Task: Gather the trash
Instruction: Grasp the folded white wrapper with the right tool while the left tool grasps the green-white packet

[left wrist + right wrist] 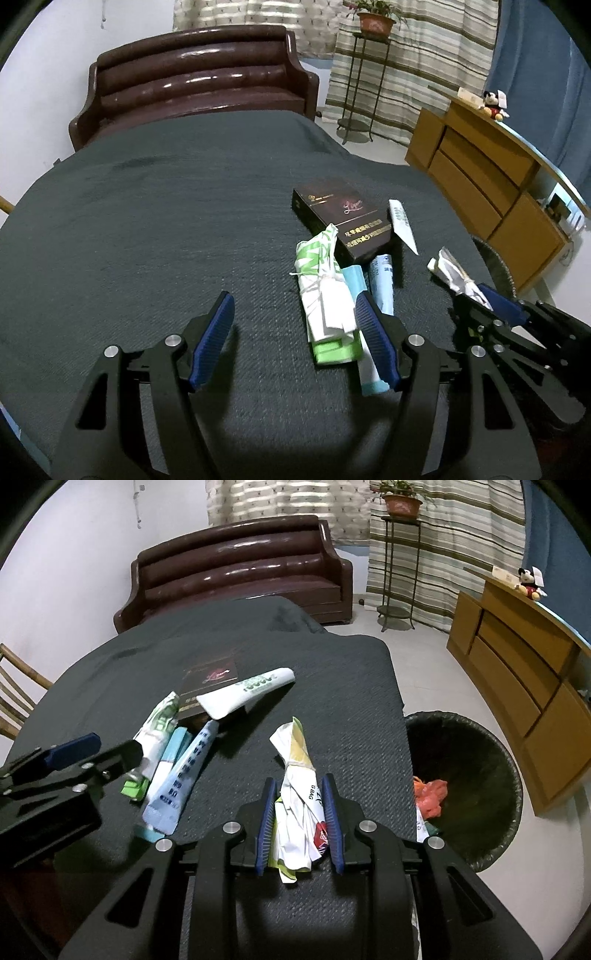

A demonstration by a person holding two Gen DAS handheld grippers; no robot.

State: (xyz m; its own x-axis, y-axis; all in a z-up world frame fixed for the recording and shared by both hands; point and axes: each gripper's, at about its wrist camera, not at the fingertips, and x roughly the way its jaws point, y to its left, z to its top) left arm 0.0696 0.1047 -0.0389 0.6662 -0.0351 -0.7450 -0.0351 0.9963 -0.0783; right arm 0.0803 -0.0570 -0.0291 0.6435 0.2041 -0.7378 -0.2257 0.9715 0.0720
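Right tongs [300, 821] pinch our crumpled wrapper [301, 805] above the worktop [351, 709]; left tongs [295, 339] are spread beside the green wrapper [321, 291].

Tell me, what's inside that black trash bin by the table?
Inside the trash bin lies a crumpled orange-red bag, with a white scrap beside it. The table edge covers the bin's near side, so anything there is hidden.
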